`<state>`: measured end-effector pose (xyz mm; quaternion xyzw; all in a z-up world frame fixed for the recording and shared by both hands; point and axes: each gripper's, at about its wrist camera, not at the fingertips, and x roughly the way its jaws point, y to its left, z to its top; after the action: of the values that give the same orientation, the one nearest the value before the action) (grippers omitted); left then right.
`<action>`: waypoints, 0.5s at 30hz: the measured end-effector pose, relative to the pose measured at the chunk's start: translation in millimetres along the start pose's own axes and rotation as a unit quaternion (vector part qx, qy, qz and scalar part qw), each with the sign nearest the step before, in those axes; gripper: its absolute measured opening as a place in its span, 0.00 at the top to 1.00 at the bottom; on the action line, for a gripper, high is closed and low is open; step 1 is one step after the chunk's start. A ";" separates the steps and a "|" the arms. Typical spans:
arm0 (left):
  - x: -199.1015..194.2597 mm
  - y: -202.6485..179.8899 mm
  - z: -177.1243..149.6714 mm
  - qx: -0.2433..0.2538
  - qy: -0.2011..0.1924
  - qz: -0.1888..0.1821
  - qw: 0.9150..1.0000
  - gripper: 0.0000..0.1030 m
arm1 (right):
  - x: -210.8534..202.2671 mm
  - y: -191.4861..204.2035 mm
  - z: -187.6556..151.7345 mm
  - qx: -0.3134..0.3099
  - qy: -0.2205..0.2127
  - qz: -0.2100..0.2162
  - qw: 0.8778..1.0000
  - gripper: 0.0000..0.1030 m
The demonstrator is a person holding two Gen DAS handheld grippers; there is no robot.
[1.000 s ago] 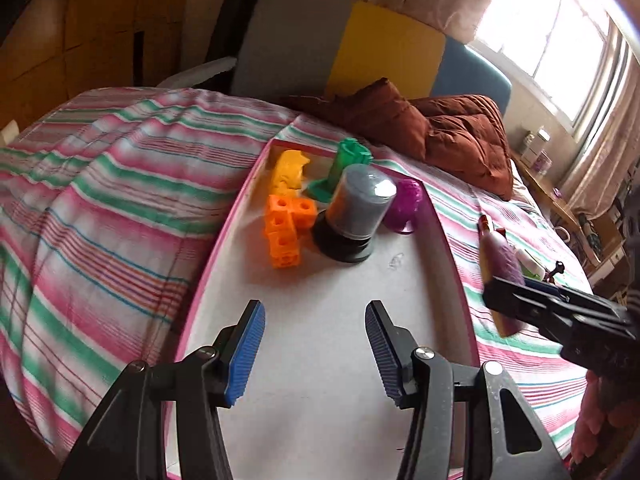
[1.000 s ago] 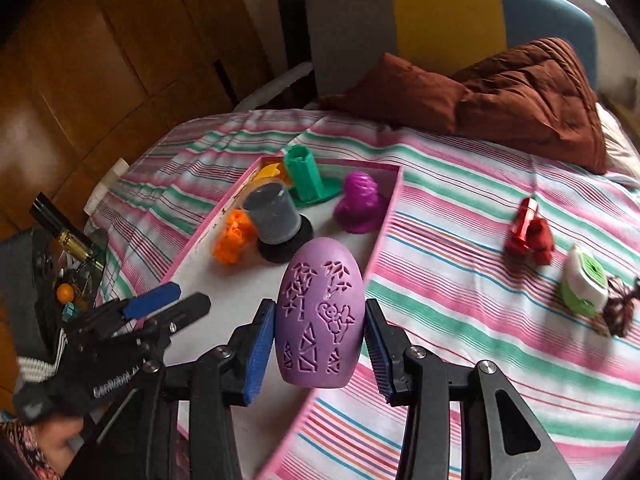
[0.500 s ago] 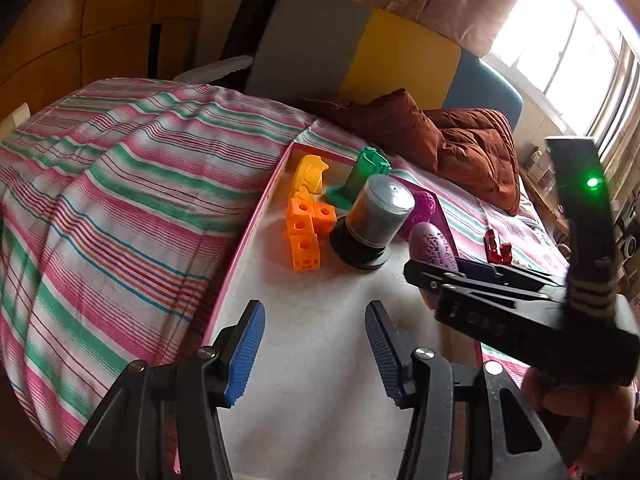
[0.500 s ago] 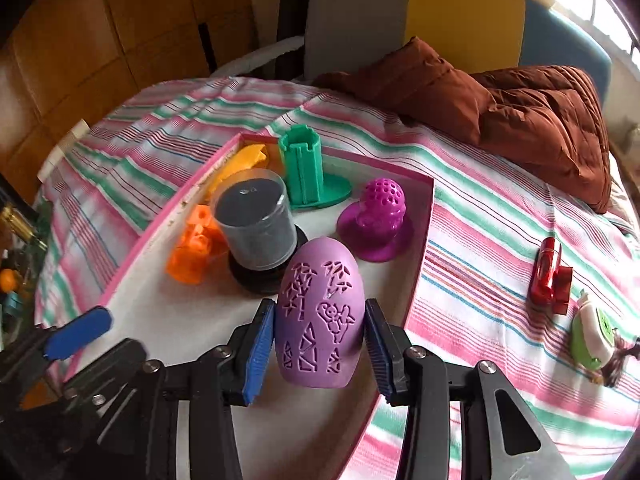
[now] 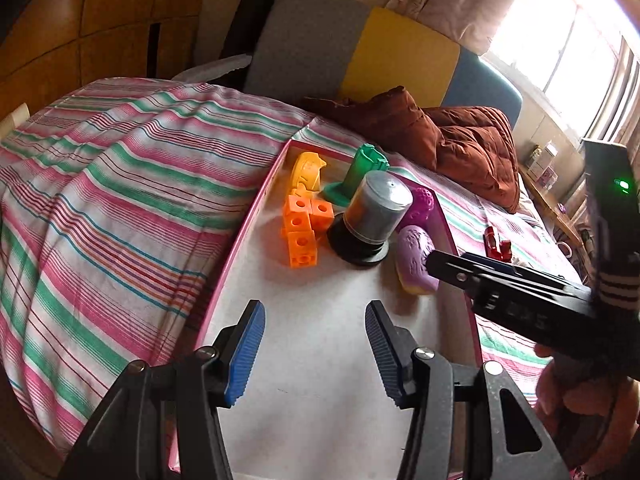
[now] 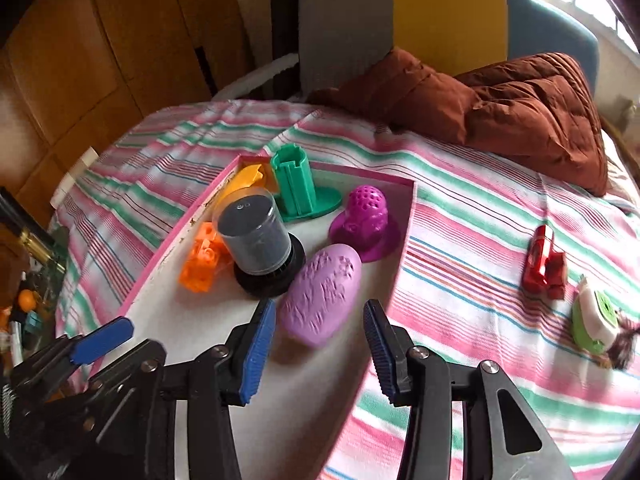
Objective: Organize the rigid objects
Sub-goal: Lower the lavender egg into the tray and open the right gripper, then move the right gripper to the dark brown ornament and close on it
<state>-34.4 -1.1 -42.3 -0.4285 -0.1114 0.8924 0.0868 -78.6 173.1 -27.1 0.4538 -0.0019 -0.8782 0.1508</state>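
**Egg set down in the tray, right tongs letting go**

Left wrist view: The left tongs stand wide apart with nothing between them, hanging over the bare white floor of the pink-rimmed tray that lies on the striped bed cover. The lilac embossed plastic egg lies on its side in the tray, near the right rim and just beside the black base of the grey clear-domed canister. The right tongs reach in from the right and cover the egg's near end. To finish this step well, my judgement is that the right tongs should draw straight back along their own line, without swinging sideways, since a rounded egg rolls at a nudge and the canister is close. The left tongs are best kept clear.

Right wrist view: The right tongs are apart, and the egg lies tilted between and slightly beyond their blue pads; I see a gap on both sides, so nothing is clamped. The purple dotted dome on a disc stands just behind the egg.

Hard to make out: whether the egg touches the canister base; the orange linked cubes are half hidden behind the canister; the yellow piece in the far corner is mostly covered by the green ribbed post on a round foot. The red object and the green-and-white object on the bed are blurred.
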 end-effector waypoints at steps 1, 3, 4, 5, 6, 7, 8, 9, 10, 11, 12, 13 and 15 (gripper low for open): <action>0.2 -1.4 -0.6 0.002 0.001 0.000 1.000 0.49 | -4.5 -3.5 -2.7 0.007 -0.004 0.001 1.000 0.55; -0.1 -3.9 -1.7 0.006 0.002 -0.006 1.000 0.49 | -13.7 -10.0 -8.1 0.021 -0.013 0.002 1.000 0.55; -0.5 -5.3 -2.4 0.008 0.002 -0.010 1.000 0.49 | -18.1 -14.0 -10.5 0.029 -0.017 0.002 0.999 0.55; -1.0 -6.9 -3.0 0.011 0.002 -0.015 1.000 0.49 | -22.2 -17.7 -12.4 0.037 -0.021 0.001 0.999 0.55; -1.8 -9.1 -3.7 0.014 0.002 -0.021 1.000 0.49 | -25.3 -21.7 -14.3 0.043 -0.023 0.000 0.999 0.55; -2.6 -11.1 -4.2 0.017 0.001 -0.025 1.000 0.49 | -28.0 -25.3 -16.5 0.048 -0.025 -0.001 0.999 0.54; -3.5 -13.4 -4.5 0.020 0.000 -0.027 0.999 0.49 | -30.4 -28.4 -18.3 0.050 -0.025 -0.002 0.998 0.54; -4.6 -15.8 -5.0 0.023 -0.001 -0.028 0.999 0.49 | -32.2 -31.7 -20.7 0.052 -0.025 -0.006 0.998 0.54; -5.5 -18.4 -5.7 0.027 -0.002 -0.029 0.999 0.49 | -33.7 -34.7 -23.2 0.052 -0.025 -0.012 0.998 0.54; -6.1 -21.0 -6.4 0.030 -0.003 -0.030 0.999 0.49 | -34.6 -37.7 -26.6 0.052 -0.024 -0.017 0.998 0.54; -6.8 -23.5 -7.2 0.034 -0.004 -0.032 0.999 0.49 | -34.7 -40.8 -30.0 0.054 -0.021 -0.020 0.998 0.54; -7.7 -26.1 -8.5 0.037 -0.004 -0.034 0.999 0.49 | -34.2 -44.5 -33.2 0.058 -0.018 -0.022 0.998 0.54; -8.3 -31.2 -10.4 0.046 -0.003 -0.038 0.998 0.49 | -34.4 -52.3 -41.3 0.066 -0.012 -0.024 0.997 0.54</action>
<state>-19.3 28.1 -33.9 -0.4165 -0.0869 0.8941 0.1399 -40.8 237.7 -31.3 0.4525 -0.0506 -0.8847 0.0994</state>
